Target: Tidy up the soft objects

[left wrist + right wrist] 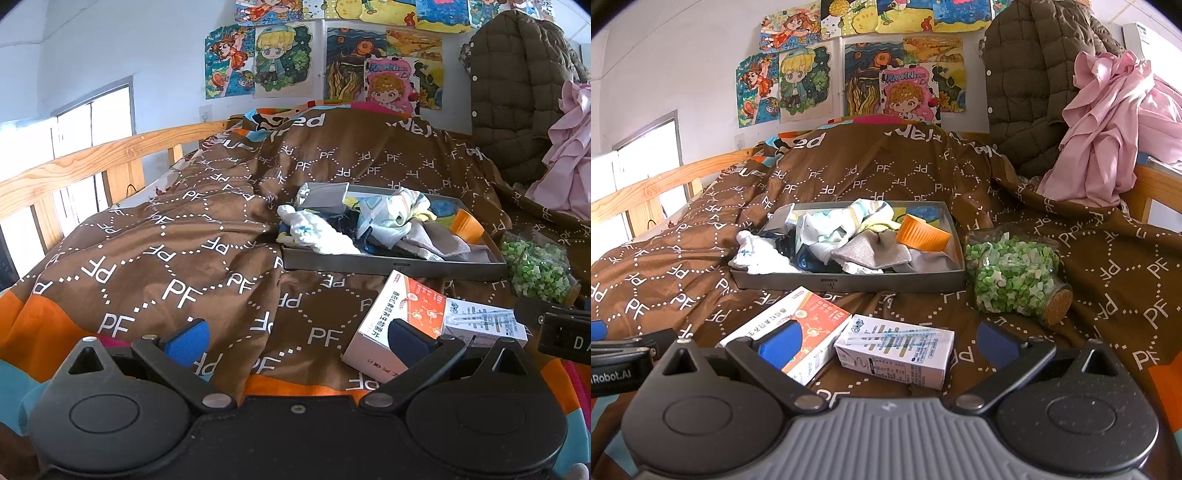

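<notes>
Both claws released: left claw [297,341], right claw [886,341]; tray [849,282] floor hidden under crumpled cloths [846,236].

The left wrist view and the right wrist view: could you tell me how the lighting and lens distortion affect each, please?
Left wrist view: the window is blown out white and the wooden bed rail bows from fisheye distortion. Right wrist view: even daylight, the grey tray and its cloths are sharp, and the corners go dark from vignetting. Both claws sit open, in focus.

Matt metal tray [849,284] on printed cloth quilt [701,266], wooden rail [74,162].
</notes>
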`<action>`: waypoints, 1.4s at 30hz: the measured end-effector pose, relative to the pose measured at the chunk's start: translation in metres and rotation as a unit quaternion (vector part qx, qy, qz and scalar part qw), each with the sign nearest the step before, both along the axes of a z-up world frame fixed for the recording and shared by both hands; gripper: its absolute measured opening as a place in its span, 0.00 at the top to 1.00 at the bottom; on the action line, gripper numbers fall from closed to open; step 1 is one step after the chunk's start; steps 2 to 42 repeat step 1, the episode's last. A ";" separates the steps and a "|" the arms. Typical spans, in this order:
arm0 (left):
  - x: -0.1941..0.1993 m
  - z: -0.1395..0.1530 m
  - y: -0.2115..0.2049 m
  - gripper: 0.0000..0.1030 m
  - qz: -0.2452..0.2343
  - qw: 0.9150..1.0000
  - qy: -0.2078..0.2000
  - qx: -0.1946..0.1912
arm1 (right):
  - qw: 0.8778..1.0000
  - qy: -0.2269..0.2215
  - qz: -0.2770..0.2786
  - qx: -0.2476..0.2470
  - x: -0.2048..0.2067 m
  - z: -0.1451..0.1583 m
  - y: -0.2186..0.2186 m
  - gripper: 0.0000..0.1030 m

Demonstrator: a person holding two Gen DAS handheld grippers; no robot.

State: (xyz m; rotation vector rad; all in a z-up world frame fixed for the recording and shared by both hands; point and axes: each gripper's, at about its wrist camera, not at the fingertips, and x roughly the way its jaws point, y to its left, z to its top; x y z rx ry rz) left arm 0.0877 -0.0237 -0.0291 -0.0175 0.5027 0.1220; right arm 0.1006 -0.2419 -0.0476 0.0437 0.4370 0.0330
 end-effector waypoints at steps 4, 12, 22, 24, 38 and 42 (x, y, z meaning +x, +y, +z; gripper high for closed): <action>0.001 0.000 0.000 0.01 0.000 1.000 0.000 0.000 | 1.000 0.000 0.000 0.000 0.000 0.000 0.000 0.00; 0.001 0.000 0.000 0.01 0.000 1.000 0.000 0.000 | 1.000 0.000 0.000 0.000 0.000 0.000 0.000 0.00; 0.001 0.000 0.000 0.01 0.000 1.000 0.000 0.000 | 1.000 0.000 0.000 0.000 0.000 0.000 0.000 0.00; 0.001 0.000 0.000 0.01 0.000 1.000 0.000 0.000 | 1.000 0.000 0.000 0.000 0.000 0.000 0.000 0.00; 0.001 0.000 0.000 0.01 0.000 1.000 0.000 0.000 | 1.000 0.000 0.000 0.000 0.000 0.000 0.000 0.00; 0.001 0.000 0.000 0.01 0.000 1.000 0.000 0.000 | 1.000 0.000 0.000 0.000 0.000 0.000 0.000 0.00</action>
